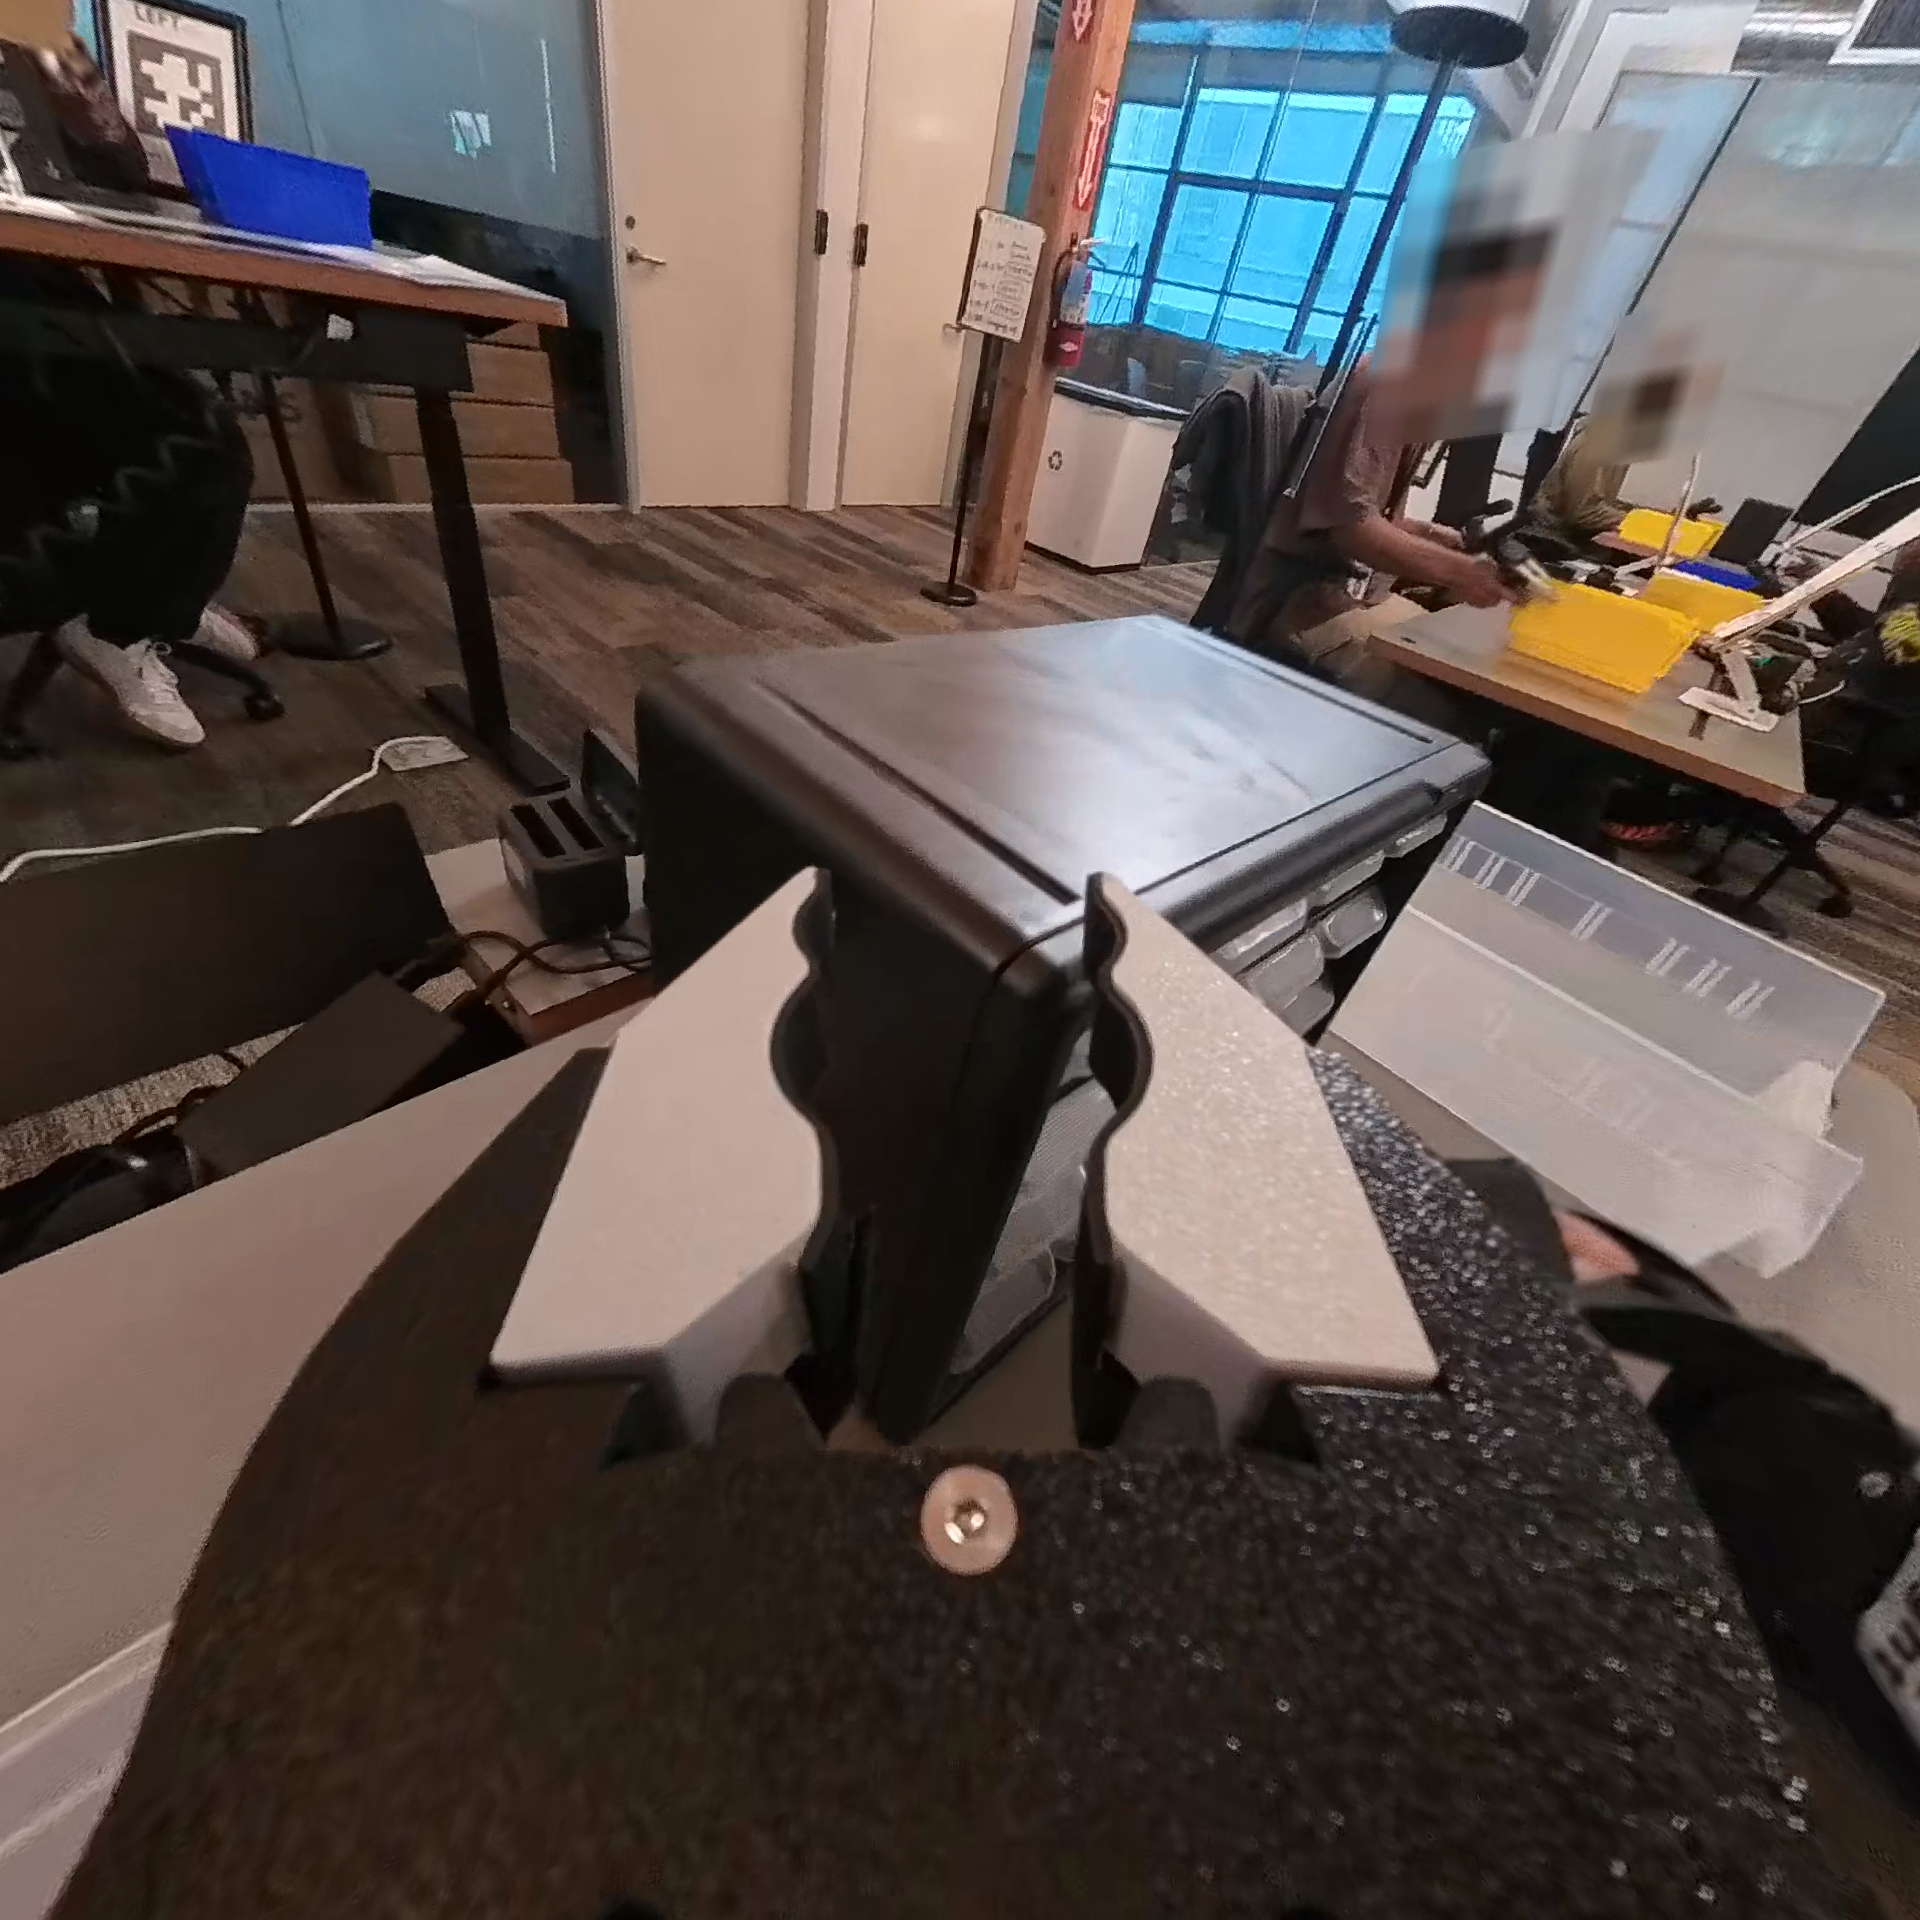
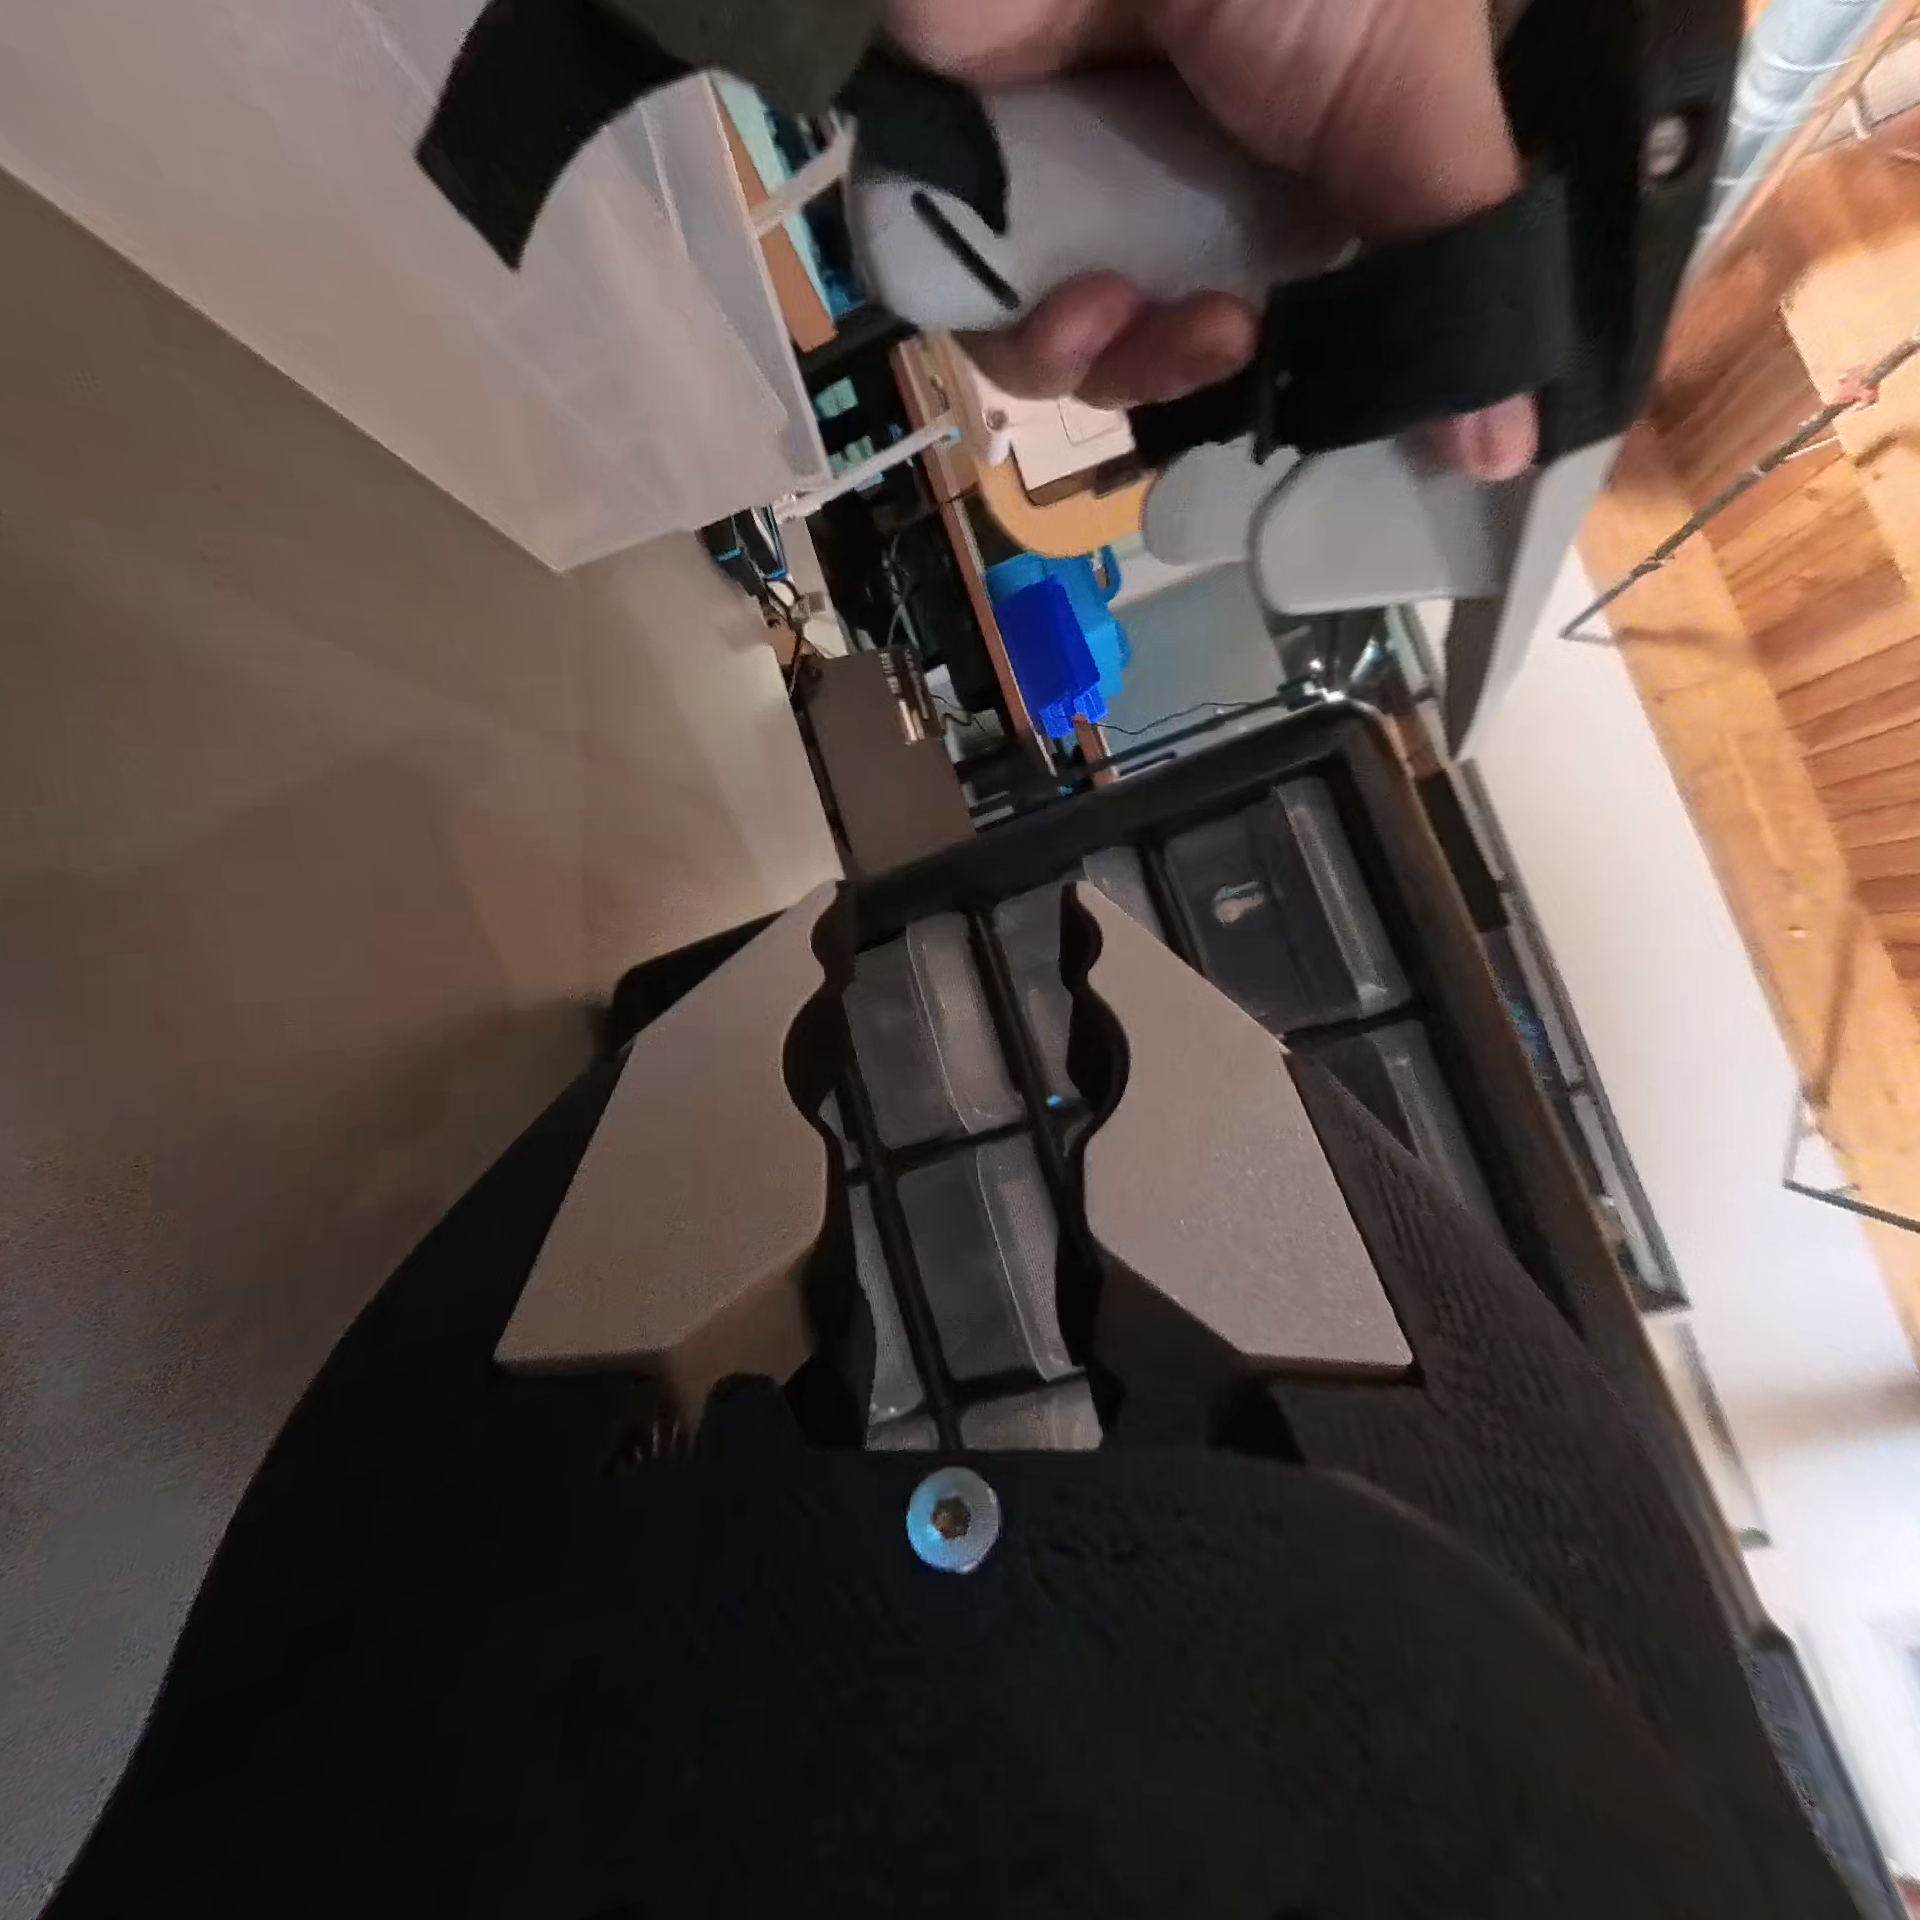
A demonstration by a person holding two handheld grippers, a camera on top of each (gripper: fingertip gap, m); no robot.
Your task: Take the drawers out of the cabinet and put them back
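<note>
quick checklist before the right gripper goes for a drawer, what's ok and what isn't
1. Left gripper straddles the black cabinet's top front corner: ok.
2. Left gripper firmly clamped on it: cannot tell.
3. Right gripper open, facing the cabinet front: ok.
4. Right fingers lined up on one drawer: not ok, a black divider runs between them.
5. Clear drawers seated in their slots: ok for those in view.
6. Room to set a drawer down beside the clear bin: cannot tell.

Clear bin just right of cabinet
</note>
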